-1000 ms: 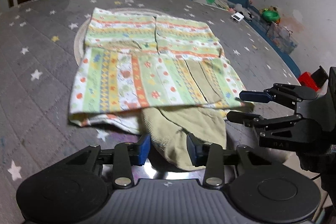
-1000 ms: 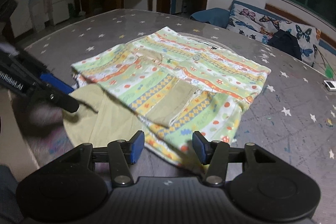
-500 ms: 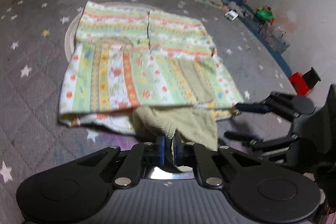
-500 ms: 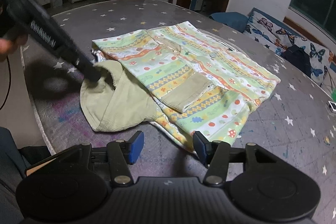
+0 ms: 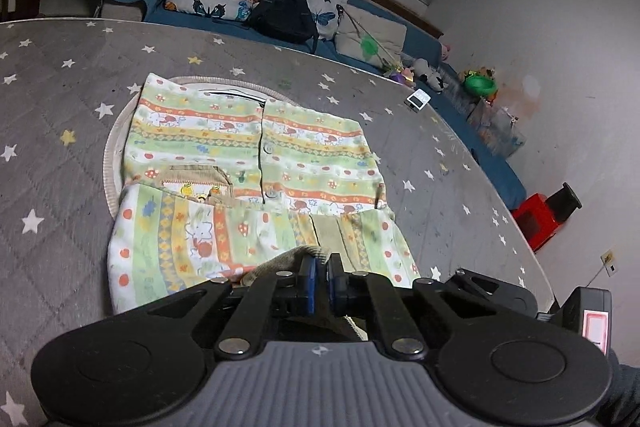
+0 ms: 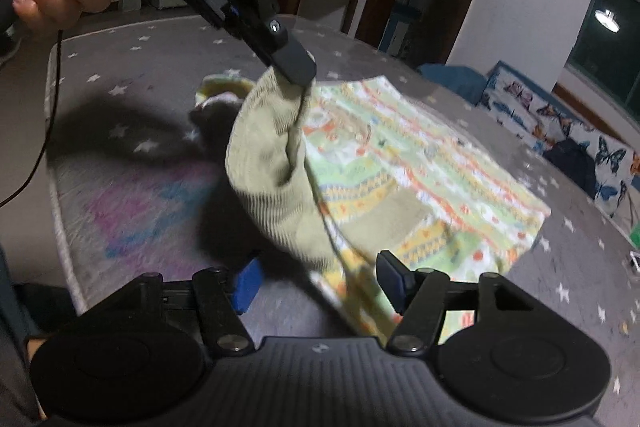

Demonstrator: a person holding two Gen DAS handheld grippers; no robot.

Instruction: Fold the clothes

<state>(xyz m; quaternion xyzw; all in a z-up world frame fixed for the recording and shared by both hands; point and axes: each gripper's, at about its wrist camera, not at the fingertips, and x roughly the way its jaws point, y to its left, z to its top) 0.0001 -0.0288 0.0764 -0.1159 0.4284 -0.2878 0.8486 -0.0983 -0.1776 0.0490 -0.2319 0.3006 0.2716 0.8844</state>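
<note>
1. Big grey star table (image 5: 60,155): carries everything, with the garment spread near the middle.
2. Patterned garment (image 5: 248,147): soft, light, floppy cloth with stripes, mushrooms and buttons down the middle. Lies mostly flat on the table, sleeves tucked across the front. Bends easily, will sag and slide if pulled hard. Best held at an edge or corner, where the cloth is thin enough to pinch.
3. Tan hood (image 6: 272,163): ribbed, thicker, still soft. Hangs off the near edge of the garment, lifted up above the table, drooping like a little bag.
4. Left gripper (image 6: 296,69): pressed together, pinching the rim of the hood and holding it up over the near edge of the garment. Seen in its own view too, with the blue pads nipped on tan cloth.
5. Right gripper (image 6: 318,283): spread wide, holding nothing, low at the near side of the garment, just below the hanging hood, with the garment's near corner between its open fingers.
6. Likely step, as a guess: hood being swung over onto the garment's front.
</note>
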